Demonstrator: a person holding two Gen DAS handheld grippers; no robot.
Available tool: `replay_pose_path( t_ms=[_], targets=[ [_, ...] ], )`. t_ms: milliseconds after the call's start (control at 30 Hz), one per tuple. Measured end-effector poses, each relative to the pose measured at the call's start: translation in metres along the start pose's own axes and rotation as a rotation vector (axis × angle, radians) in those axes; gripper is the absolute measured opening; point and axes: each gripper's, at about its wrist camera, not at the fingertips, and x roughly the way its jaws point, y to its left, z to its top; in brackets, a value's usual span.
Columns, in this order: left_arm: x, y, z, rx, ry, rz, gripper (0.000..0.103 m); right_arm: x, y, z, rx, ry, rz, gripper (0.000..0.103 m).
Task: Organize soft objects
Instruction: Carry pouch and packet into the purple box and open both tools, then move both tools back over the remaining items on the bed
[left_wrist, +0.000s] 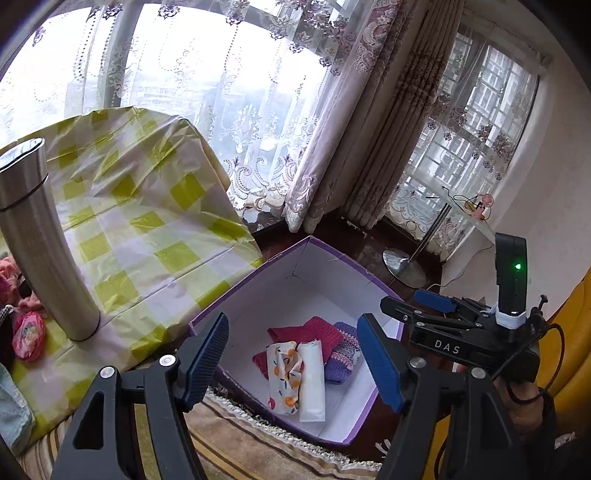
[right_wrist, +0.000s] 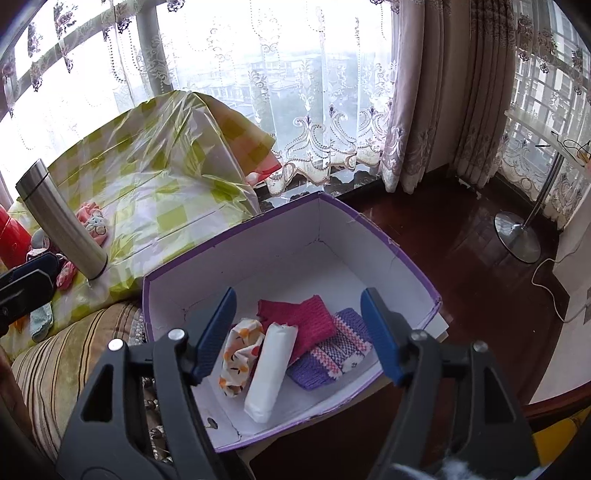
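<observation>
both grippers over the open box

i am holding my left gripper (left_wrist: 291, 363) and my right gripper (right_wrist: 297, 338) above the purple box (right_wrist: 391, 258), both with jaws standing wide and gripping nothing. the fruit-print cloth (right_wrist: 238, 356) and white roll (right_wrist: 271, 369) are lying side by side near the box's left wall, partly resting on the pink knit (right_wrist: 306, 321), with the purple knit (right_wrist: 332, 350) to the right. a steel flask (left_wrist: 40, 243) is standing on the checked table (left_wrist: 155, 221) at far left.
</observation>
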Motion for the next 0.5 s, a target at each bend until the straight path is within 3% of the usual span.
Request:
replay_pose_path(
  t_ms=[167, 500],
  targets=[
    [-0.016, 0.034, -0.023, -0.082, 0.007, 0.092, 0.073, -0.001, 0.027, -0.004, -0.072, 0.004, 0.047, 0.073],
    [-0.079, 0.136, -0.081, -0.35, -0.011, 0.307, 0.073, -0.003, 0.101, -0.014, -0.197, 0.036, 0.174, 0.073]
  ],
)
